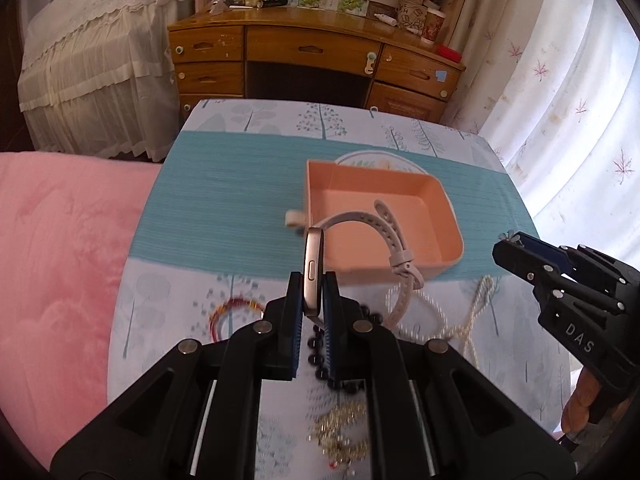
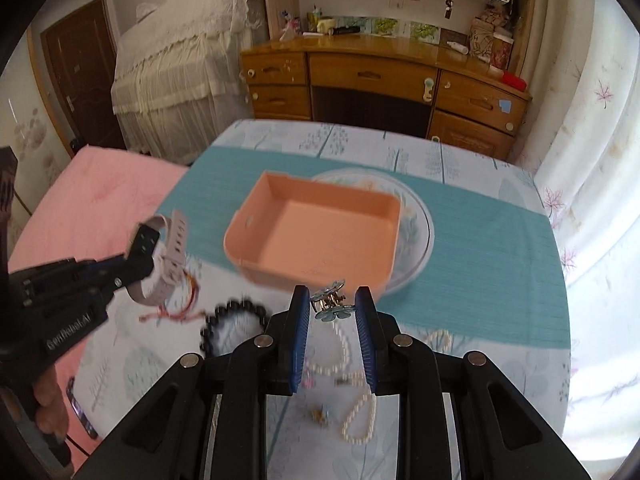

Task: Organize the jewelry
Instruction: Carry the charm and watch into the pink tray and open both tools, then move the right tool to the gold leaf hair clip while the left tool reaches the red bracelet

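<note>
Setting: a table (image 1: 168, 280) covered by a leaf-printed cloth with a teal band is seen before a wooden desk (image 1: 316, 60); a pink blanket (image 1: 60, 260) lies at the left.
Left gripper (image 1: 313, 300): clamped edge-on around the gold case of a watch (image 1: 314, 272), whose pale strap (image 1: 384, 232) is looped over the near rim of the box.
Right gripper (image 2: 333, 312): closed on a small blue flower hair clip (image 2: 330, 302), held just before the box's near wall.
Box (image 2: 320, 232): a peach plastic tray, set on a patterned plate (image 2: 420, 216).
Loose jewelry: a pearl necklace (image 2: 360, 412), a black bead bracelet (image 2: 228, 320) and a red cord bracelet (image 2: 180, 304) are spread on the cloth.
</note>
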### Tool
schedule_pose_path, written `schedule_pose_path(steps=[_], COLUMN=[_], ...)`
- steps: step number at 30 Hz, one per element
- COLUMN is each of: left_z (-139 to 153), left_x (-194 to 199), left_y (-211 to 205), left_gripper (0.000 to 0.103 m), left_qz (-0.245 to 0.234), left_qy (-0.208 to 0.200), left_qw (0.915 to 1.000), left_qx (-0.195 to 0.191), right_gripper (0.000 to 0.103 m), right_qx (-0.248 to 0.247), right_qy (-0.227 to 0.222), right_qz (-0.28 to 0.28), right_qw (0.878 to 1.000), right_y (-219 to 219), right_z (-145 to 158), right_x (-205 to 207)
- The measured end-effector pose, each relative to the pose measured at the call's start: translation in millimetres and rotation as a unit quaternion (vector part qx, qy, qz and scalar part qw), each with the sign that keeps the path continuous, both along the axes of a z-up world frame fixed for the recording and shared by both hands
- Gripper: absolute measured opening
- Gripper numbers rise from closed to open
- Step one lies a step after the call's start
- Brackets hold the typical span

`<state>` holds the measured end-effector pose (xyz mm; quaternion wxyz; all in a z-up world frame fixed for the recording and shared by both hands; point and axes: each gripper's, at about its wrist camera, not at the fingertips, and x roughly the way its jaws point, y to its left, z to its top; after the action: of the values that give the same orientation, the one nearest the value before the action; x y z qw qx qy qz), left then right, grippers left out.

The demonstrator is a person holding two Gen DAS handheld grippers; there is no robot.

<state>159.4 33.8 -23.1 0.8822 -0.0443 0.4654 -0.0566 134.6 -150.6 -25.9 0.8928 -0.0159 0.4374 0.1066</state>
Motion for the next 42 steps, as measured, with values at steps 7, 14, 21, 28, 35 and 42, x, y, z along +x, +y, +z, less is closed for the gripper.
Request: schedule_pose_path(steps=[7, 14, 21, 28, 35, 42], left_z=[-1, -33, -64, -67, -44, -13], left_x=[53, 86, 101, 102, 85, 45], left_y=[-21, -41, -52, -51, -34, -13], left_gripper=[0.007, 0.007, 0.007, 0.009, 0.022, 0.023], left_qz=[0.001, -0.006, -0.014, -0.018, -0.011, -0.013], left_qy=[-0.002, 0.020, 0.042, 0.056, 0.052, 0.027], left_qw=[0.9999, 0.9994, 0.9982, 0.9977, 0.9985, 0.9994], left_qx=[0.016, 0.029, 0.041, 0.034, 0.010, 0.019], right_gripper=[0.023, 0.023, 0.024, 0.038, 0.038, 0.038], right_qx=[0.037, 0.052, 0.048, 0.057, 0.071, 0.094], right_qy=[0.011, 0.046, 0.080, 0.080, 0.068, 0.034], right_qz=[-0.019, -0.026, -0.018, -0.020, -0.025, -0.039], right_qw=[0.999, 0.997, 0.995, 0.995, 0.995, 0.994], right_y=[-8, -13, -9, -13, -21, -36], right_z=[5, -24, -61, -66, -45, -17], right_x=[60, 99, 112, 113, 96, 53])
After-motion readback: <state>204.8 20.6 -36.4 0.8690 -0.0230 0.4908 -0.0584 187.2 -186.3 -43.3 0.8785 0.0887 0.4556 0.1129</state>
